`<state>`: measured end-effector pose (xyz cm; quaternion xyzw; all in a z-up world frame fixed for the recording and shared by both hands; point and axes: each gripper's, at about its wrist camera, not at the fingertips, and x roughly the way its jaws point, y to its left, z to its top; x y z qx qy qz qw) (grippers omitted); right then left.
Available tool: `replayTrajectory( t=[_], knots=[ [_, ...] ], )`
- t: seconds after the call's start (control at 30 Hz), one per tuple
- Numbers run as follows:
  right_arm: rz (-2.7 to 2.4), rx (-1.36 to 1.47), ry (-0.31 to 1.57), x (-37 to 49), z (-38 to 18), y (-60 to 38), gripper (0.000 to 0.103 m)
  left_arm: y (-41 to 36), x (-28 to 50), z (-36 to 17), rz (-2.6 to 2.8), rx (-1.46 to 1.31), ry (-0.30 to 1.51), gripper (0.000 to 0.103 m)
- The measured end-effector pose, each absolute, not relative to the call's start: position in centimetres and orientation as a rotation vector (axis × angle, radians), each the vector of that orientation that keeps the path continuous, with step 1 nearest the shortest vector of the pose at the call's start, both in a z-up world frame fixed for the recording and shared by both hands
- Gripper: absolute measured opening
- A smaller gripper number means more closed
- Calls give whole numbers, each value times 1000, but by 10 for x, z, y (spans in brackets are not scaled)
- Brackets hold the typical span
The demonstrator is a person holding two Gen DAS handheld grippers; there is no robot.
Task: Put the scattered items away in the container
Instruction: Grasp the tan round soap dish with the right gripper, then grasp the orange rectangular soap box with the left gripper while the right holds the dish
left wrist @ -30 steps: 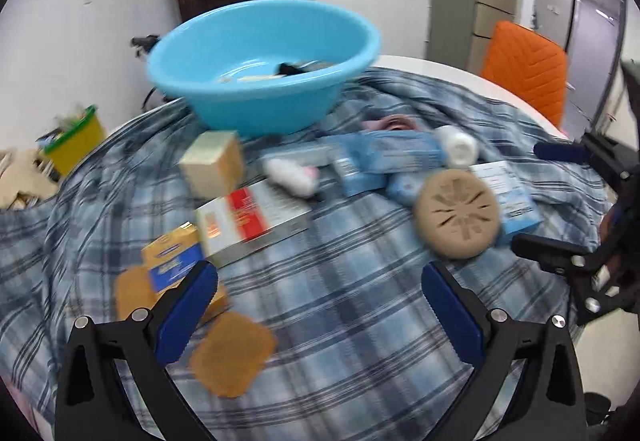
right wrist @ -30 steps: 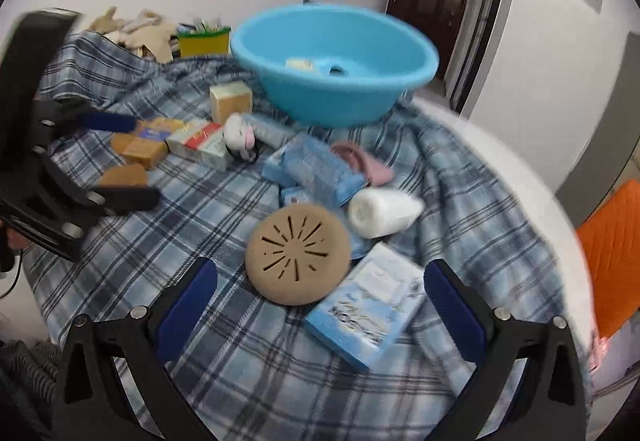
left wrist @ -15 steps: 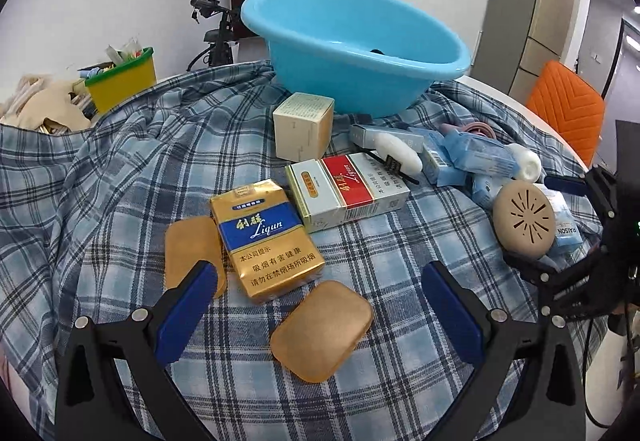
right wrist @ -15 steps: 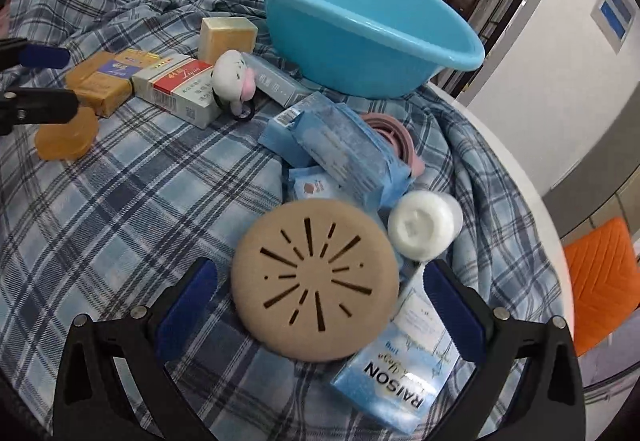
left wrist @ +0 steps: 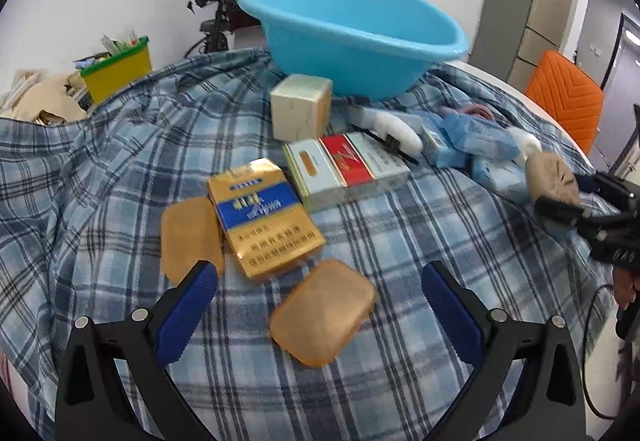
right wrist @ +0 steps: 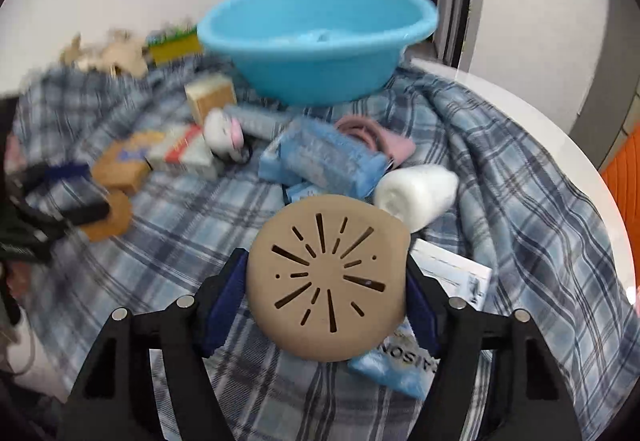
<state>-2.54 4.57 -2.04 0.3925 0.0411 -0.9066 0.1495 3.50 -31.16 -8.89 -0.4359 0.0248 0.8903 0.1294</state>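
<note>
The blue basin (left wrist: pixel 352 41) stands at the back of the plaid-covered table; it also shows in the right wrist view (right wrist: pixel 316 41). My right gripper (right wrist: pixel 326 281) is shut on the round tan slotted disc (right wrist: pixel 328 277), held just above the cloth. In the left wrist view the disc (left wrist: pixel 550 179) sits in the right gripper at the far right. My left gripper (left wrist: pixel 320 305) is open, its fingers either side of a flat orange-tan pad (left wrist: pixel 322 311). Beyond it lie a gold-and-blue box (left wrist: pixel 264 217) and a red-and-white box (left wrist: pixel 344 169).
A second tan pad (left wrist: pixel 188 237), a cream cube box (left wrist: pixel 300 111), a white plush toy (right wrist: pixel 222 133), blue packets (right wrist: pixel 320 161), a pink band (right wrist: pixel 376 137), a white roll (right wrist: pixel 416 193) and a blue-white packet (right wrist: pixel 420 321) lie on the cloth. An orange chair (left wrist: pixel 564 97) stands at right.
My right gripper has closed on the tan disc and lifted it slightly. My left gripper has moved closer to the orange-tan pad, still open.
</note>
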Motion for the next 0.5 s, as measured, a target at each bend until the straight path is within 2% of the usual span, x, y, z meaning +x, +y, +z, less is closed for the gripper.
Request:
replayTrajectory(
  t=[0.33, 0.5],
  knots=[
    [-2608, 1024, 16, 8, 2, 47, 72, -301, 33, -108, 2518, -1369, 200, 103],
    [-2599, 1043, -10, 9, -1, 48, 73, -303, 27, -118, 2491, -1381, 160, 103]
  ],
)
